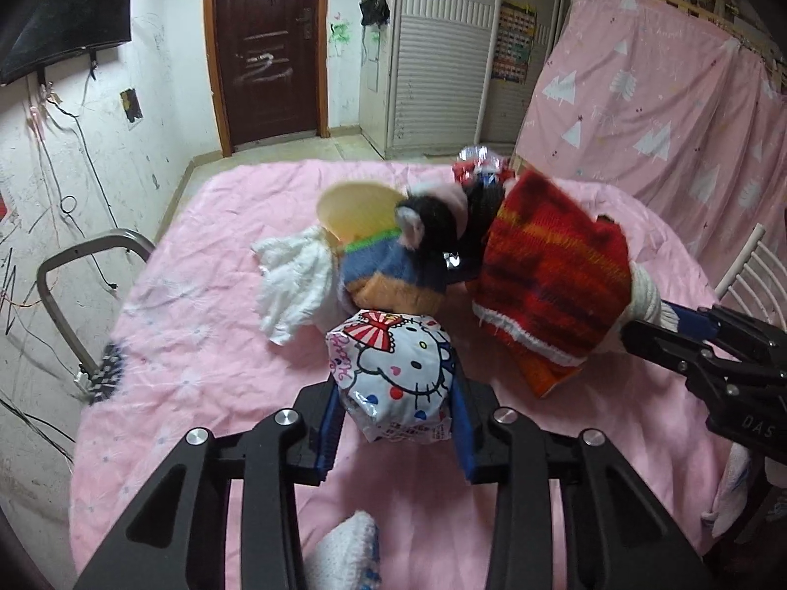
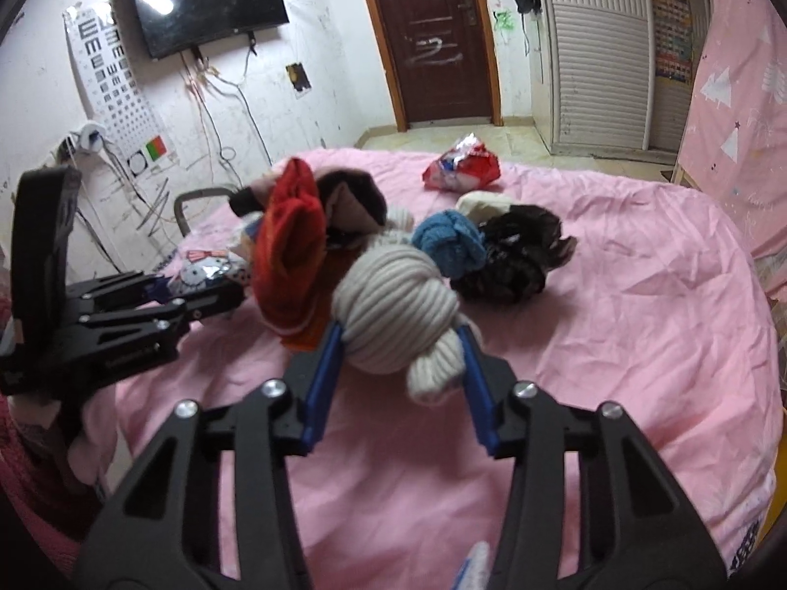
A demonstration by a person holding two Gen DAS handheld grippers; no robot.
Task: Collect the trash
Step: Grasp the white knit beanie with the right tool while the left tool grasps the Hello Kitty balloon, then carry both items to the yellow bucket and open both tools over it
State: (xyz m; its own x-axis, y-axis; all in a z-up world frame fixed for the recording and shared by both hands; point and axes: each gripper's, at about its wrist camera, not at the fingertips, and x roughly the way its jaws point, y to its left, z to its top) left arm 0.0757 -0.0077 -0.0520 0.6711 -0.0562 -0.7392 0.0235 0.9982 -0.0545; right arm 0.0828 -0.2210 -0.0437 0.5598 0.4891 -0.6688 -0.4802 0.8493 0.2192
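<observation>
My left gripper [image 1: 396, 396] is shut on a Hello Kitty snack packet [image 1: 393, 368], held just above the pink bed; the packet also shows in the right wrist view [image 2: 204, 265]. My right gripper [image 2: 399, 344] is shut on a cream rolled sock [image 2: 393, 309], which shows at the right in the left wrist view [image 1: 649, 297]. A red crumpled wrapper [image 2: 460, 162] lies at the far side of the bed, and peeks out behind the clothes in the left wrist view [image 1: 479, 162].
A pile of clothes lies mid-bed: a red-orange knit [image 1: 551, 270], a black fuzzy item [image 2: 511, 255], a blue sock [image 2: 447, 241], a white cloth [image 1: 295, 275]. A yellow bowl [image 1: 354, 206] sits behind. A metal chair frame [image 1: 64, 280] stands left of the bed.
</observation>
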